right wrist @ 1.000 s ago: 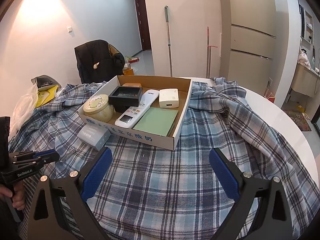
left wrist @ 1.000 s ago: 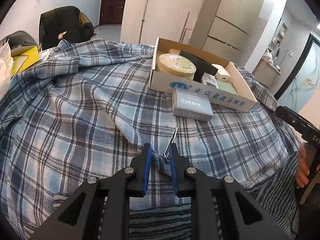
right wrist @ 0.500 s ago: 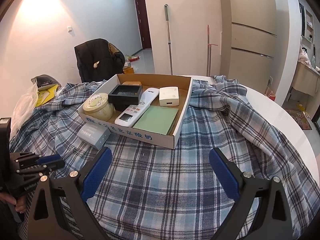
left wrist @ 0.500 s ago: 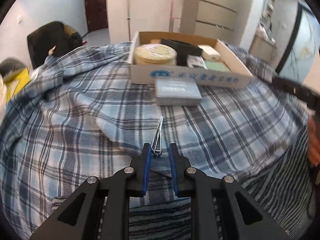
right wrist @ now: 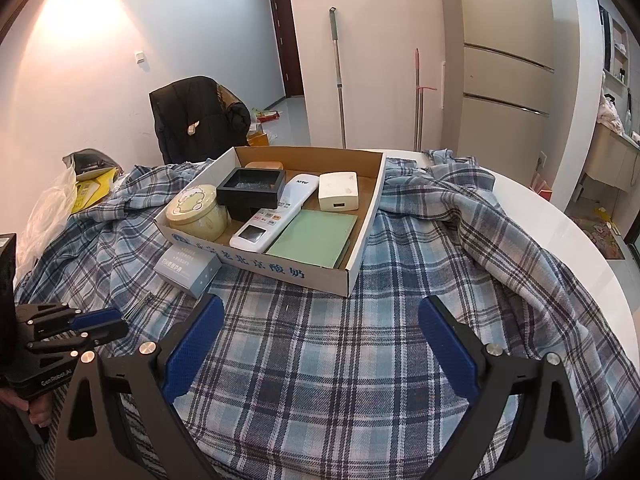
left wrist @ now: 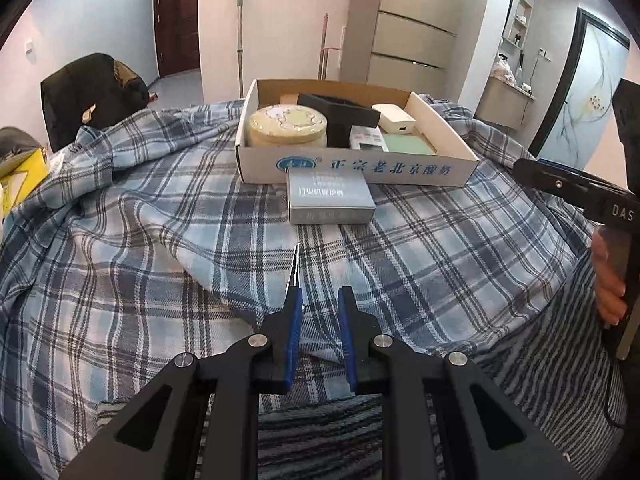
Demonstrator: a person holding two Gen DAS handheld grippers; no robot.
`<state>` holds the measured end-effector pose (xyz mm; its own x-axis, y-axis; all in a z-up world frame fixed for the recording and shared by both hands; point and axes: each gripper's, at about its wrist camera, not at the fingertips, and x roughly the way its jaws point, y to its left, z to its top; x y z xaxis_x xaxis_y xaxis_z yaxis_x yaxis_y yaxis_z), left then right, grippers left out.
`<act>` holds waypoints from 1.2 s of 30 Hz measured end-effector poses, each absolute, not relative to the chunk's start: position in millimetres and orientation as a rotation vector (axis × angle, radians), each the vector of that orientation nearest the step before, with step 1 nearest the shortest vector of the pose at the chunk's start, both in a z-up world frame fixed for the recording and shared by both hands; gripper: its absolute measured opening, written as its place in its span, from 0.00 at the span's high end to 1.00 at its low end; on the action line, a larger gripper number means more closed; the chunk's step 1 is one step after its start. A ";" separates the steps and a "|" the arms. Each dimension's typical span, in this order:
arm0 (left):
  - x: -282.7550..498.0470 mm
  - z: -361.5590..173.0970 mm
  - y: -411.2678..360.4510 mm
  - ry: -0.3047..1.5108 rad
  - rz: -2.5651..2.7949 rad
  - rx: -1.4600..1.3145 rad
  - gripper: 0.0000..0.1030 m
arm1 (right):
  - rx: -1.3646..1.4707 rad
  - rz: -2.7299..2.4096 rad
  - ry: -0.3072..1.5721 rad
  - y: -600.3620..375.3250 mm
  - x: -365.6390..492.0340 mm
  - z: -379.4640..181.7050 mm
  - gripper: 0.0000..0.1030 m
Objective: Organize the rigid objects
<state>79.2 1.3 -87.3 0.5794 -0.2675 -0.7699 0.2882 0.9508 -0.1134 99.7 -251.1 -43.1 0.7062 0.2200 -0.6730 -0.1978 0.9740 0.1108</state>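
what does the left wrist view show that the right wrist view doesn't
Only the left wrist view: the nearly closed left tongs from behind, a thin metal piece sticking out at their tips, and a hand on the other tool's handle.
Only the right wrist view: the wide-open right tongs and the bare white tabletop beyond the cloth.
Both: the cardboard box, the round tin in it, the grey box against its front, and the plaid cloth.
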 end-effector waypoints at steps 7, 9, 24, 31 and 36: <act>81.2 -91.7 -3.5 0.920 -0.335 0.048 0.81 | 0.032 0.235 0.757 -251.0 99.9 -43.5 0.06; 80.6 -92.0 -4.2 0.921 -0.338 0.054 0.81 | 0.033 0.236 0.755 -251.0 99.4 -43.1 0.06; 70.4 -83.5 -6.7 0.848 -0.350 0.068 0.81 | 0.036 0.237 0.753 -252.3 98.6 -42.1 0.06; 84.7 -84.5 1.4 0.906 -0.248 0.050 0.38 | 0.033 0.238 0.755 -253.3 99.0 -41.7 0.06; 90.3 -84.0 -6.5 0.934 -0.195 0.068 0.48 | 0.045 0.232 0.753 -257.1 100.3 -40.6 0.06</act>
